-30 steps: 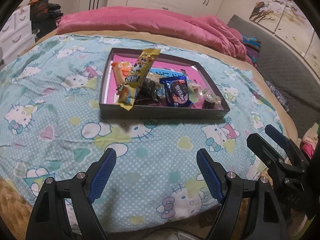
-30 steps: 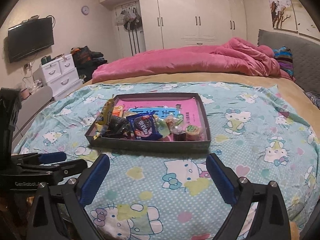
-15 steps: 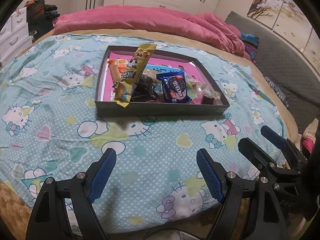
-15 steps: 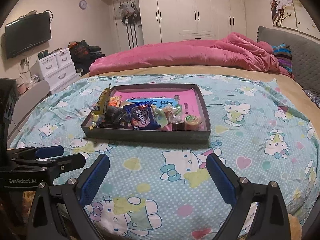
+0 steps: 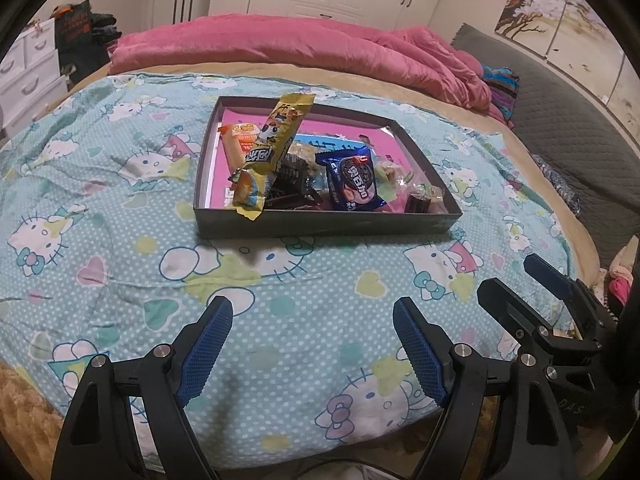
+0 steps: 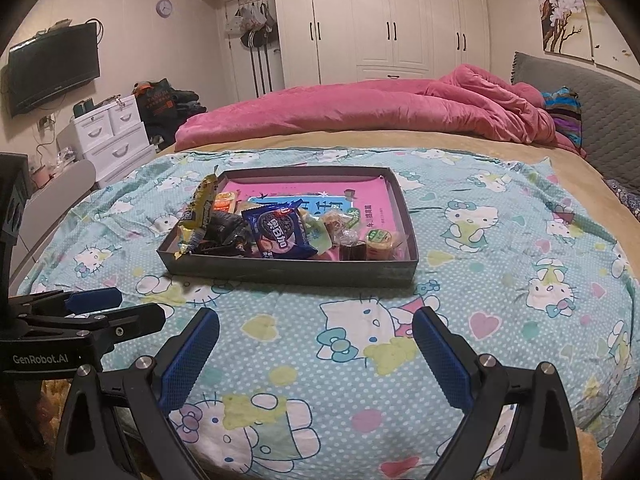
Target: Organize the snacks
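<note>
A dark shallow tray (image 5: 320, 226) (image 6: 288, 270) with a pink floor lies on the bed and holds several snacks. A long yellow packet (image 5: 272, 148) (image 6: 200, 210) leans over its left front corner. A blue cookie packet (image 5: 354, 184) (image 6: 280, 232) sits in the middle, with black wrappers (image 5: 292, 182) beside it and small wrapped sweets (image 6: 378, 240) at the right. My left gripper (image 5: 312, 322) hangs open above the bedspread in front of the tray, nothing between its fingers. My right gripper (image 6: 316, 334) is open too, also short of the tray, empty.
The tray rests on a turquoise cat-print bedspread (image 5: 120, 240) (image 6: 520, 280). A rumpled pink duvet (image 6: 380, 112) lies behind it, a grey headboard (image 6: 600, 108) at the right. White drawers (image 6: 112, 136) and a wall television (image 6: 52, 68) stand left of the bed.
Both views have shifted slightly; the tray sits a little nearer and lower in the right wrist view. Both grippers stay open and empty.
</note>
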Tool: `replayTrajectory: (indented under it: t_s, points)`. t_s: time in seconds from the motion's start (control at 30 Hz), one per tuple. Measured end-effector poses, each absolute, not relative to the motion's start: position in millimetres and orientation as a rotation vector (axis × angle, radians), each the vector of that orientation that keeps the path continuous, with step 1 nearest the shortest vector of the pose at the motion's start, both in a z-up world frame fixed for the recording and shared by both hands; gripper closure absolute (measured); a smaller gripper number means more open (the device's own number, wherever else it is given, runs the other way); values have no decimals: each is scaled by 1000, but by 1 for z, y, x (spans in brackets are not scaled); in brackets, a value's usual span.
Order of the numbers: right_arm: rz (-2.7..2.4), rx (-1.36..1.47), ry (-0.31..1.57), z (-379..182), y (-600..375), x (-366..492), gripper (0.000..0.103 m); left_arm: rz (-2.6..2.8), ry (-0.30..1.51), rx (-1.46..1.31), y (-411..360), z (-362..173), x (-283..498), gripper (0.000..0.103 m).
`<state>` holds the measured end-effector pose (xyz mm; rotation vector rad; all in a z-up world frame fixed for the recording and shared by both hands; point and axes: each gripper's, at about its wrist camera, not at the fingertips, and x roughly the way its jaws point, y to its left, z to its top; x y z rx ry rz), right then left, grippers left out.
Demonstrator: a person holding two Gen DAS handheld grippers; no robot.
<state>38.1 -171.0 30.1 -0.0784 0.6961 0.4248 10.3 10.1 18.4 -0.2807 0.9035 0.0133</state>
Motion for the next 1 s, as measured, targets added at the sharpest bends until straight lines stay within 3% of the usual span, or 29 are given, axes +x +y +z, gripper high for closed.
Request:
replayTrajectory:
  t_s: [1.0]
  points:
    - [418,-71,697,31,-174,39,5,22,908,-266,8,18,11,20]
